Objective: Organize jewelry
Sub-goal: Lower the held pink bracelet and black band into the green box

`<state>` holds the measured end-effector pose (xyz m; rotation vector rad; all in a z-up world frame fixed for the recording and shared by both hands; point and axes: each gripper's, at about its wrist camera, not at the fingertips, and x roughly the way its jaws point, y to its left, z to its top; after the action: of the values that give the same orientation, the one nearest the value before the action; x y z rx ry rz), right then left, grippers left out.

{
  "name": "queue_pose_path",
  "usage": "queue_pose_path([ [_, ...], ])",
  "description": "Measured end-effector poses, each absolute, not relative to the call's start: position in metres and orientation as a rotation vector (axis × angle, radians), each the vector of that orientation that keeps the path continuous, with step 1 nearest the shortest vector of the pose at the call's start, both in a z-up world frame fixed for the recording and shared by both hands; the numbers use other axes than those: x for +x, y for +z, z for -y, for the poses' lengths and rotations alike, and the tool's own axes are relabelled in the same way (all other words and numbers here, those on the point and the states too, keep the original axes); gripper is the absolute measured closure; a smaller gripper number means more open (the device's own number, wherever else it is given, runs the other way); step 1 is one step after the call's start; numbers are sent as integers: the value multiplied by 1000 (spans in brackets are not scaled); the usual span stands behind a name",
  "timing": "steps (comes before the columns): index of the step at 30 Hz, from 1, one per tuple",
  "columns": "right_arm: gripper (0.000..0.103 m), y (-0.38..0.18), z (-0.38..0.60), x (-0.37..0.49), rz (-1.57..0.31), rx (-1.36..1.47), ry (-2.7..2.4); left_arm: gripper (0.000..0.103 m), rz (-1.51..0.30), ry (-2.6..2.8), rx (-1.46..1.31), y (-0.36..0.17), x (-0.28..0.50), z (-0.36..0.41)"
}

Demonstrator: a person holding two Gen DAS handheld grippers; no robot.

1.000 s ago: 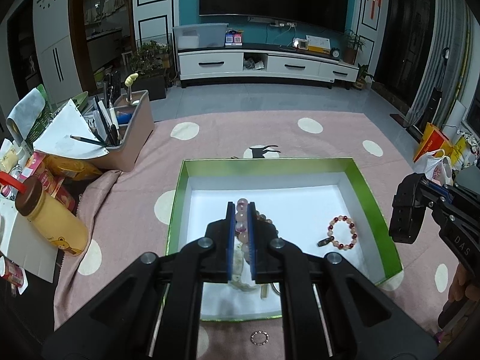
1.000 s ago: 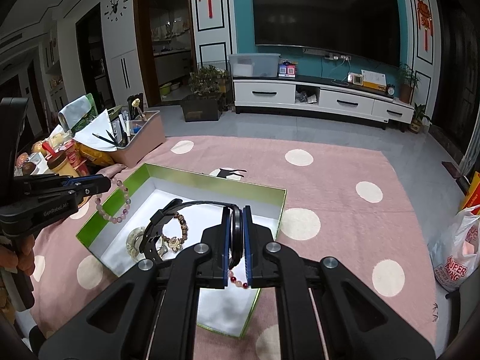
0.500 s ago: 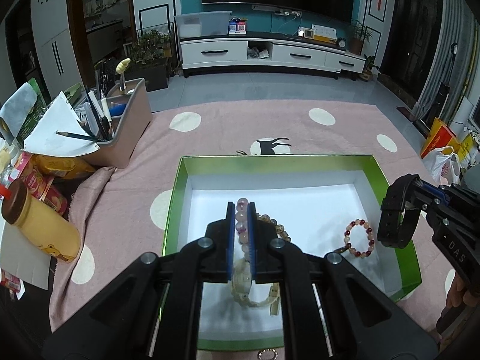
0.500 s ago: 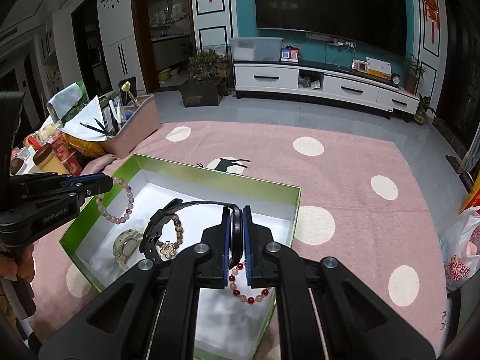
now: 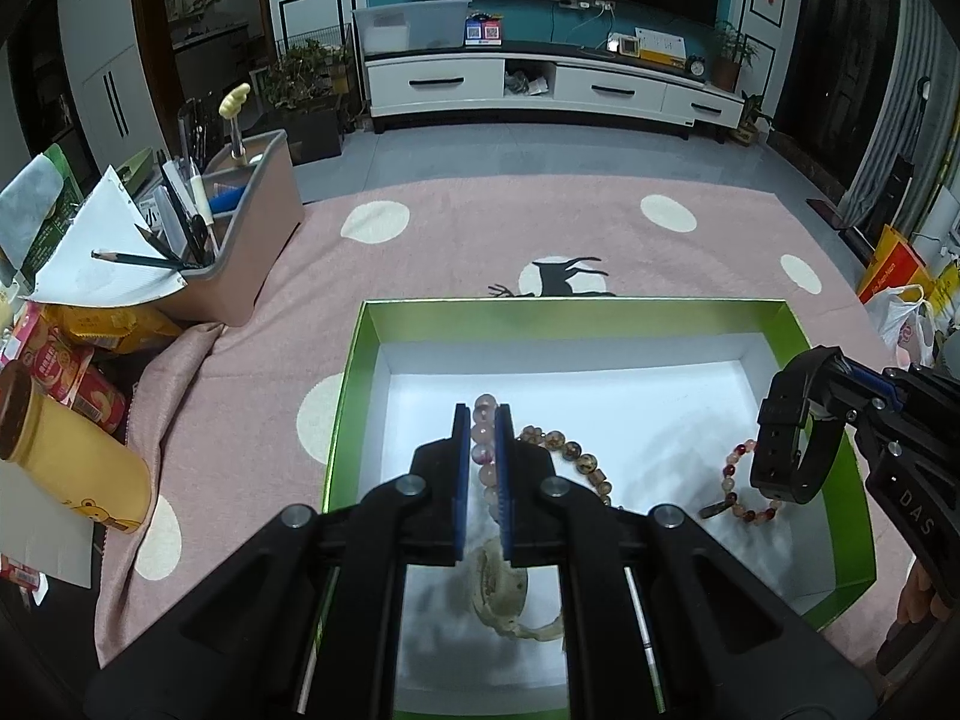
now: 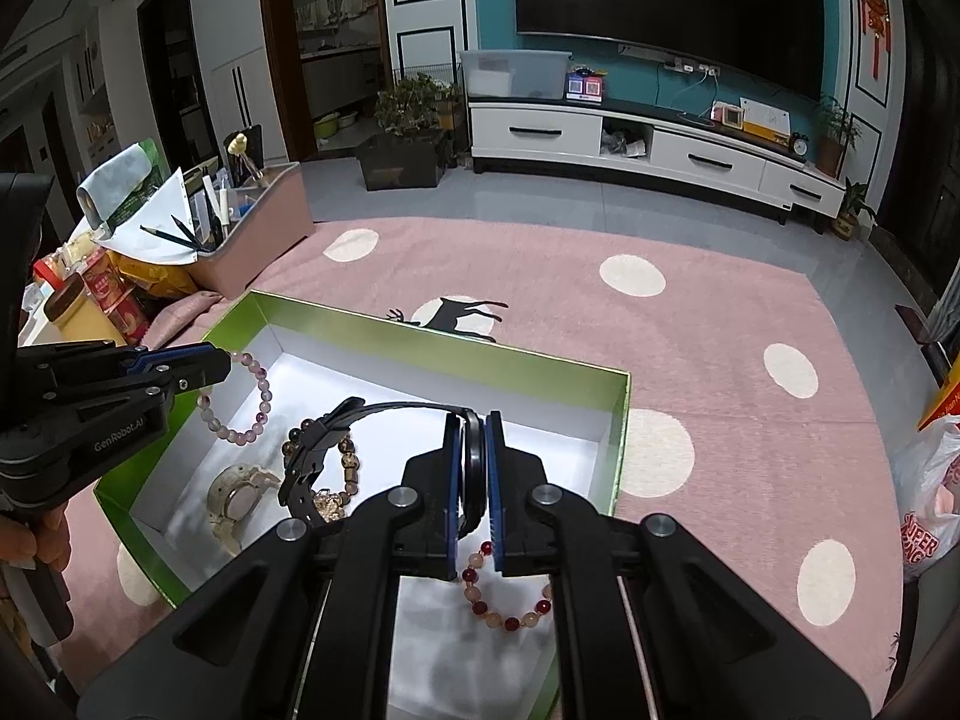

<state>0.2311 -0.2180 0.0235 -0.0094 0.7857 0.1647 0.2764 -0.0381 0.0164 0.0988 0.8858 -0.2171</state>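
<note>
A green box [image 5: 354, 372] with a white floor lies on the pink cloth. My left gripper [image 5: 483, 414] is shut on a pale pink bead bracelet [image 6: 249, 396] and holds it above the box's left part. My right gripper [image 6: 475, 426] is shut on a black watch [image 6: 312, 462], whose strap hangs over the box; it also shows in the left wrist view [image 5: 792, 438]. In the box lie a brown bead bracelet [image 5: 570, 453], a red and pink bead bracelet [image 5: 741, 492] and a beige watch [image 6: 234, 495].
A pink organiser [image 5: 240, 228] with pens stands at the back left. A yellow bottle [image 5: 66, 468], snack cans [image 5: 72, 378] and papers crowd the left edge. A shopping bag [image 6: 927, 510] is at the right. The dotted pink cloth [image 6: 690, 324] stretches behind the box.
Both grippers have moved forward and lower over the box, each still holding its piece. The black watch now hangs nearer the box's right side and the red bracelet.
</note>
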Motion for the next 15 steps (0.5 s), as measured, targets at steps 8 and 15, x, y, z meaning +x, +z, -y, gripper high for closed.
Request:
queue_pose_path([
  [8, 96, 16, 215, 239, -819, -13, 164, 96, -915, -199, 111, 6, 284, 39],
  [15, 96, 12, 213, 243, -835, -20, 160, 96, -932, -184, 114, -1, 289, 37],
])
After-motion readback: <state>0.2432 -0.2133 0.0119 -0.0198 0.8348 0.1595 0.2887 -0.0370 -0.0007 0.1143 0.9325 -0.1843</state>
